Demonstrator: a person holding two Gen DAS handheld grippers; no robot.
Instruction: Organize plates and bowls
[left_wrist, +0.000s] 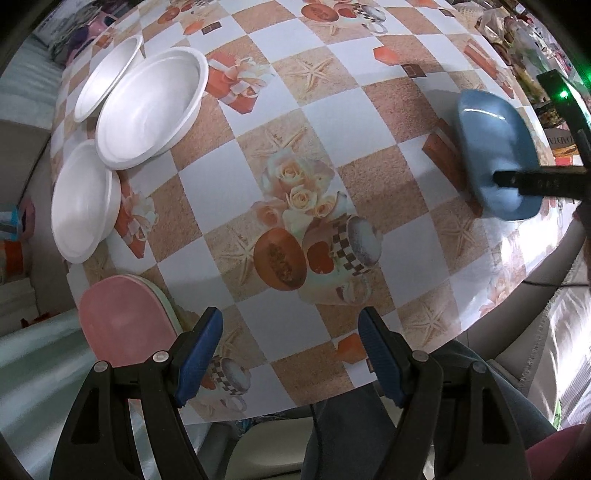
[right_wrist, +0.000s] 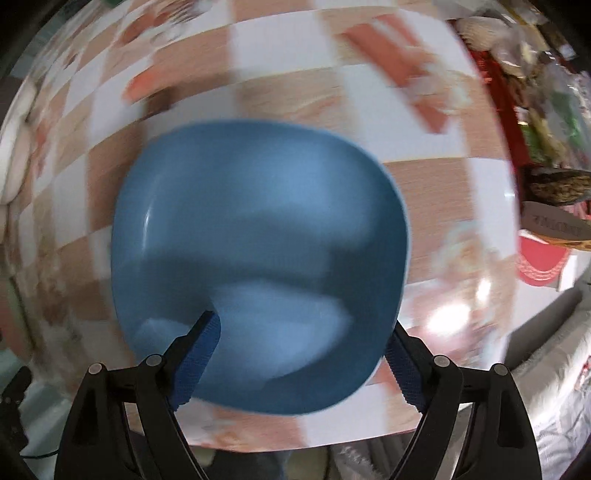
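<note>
A blue plate (right_wrist: 258, 221) fills the right wrist view. My right gripper (right_wrist: 303, 354) stands open around its near rim: the left finger (right_wrist: 203, 347) lies over the plate's inside and the right finger (right_wrist: 402, 365) is partly hidden behind the rim. In the left wrist view the blue plate (left_wrist: 491, 140) sits tilted at the table's right side, a black finger (left_wrist: 517, 182) across it. My left gripper (left_wrist: 291, 354) is open and empty over the near table edge. Three white bowls (left_wrist: 147, 107) cluster at far left. A pink plate (left_wrist: 122, 317) rests on a pale green one.
The checkered tablecloth (left_wrist: 332, 110) is bare in the middle. Packages and clutter (right_wrist: 546, 155) line the table's right edge. A person's leg (left_wrist: 332, 424) is below the near edge, and a forearm (left_wrist: 546, 266) reaches in at right.
</note>
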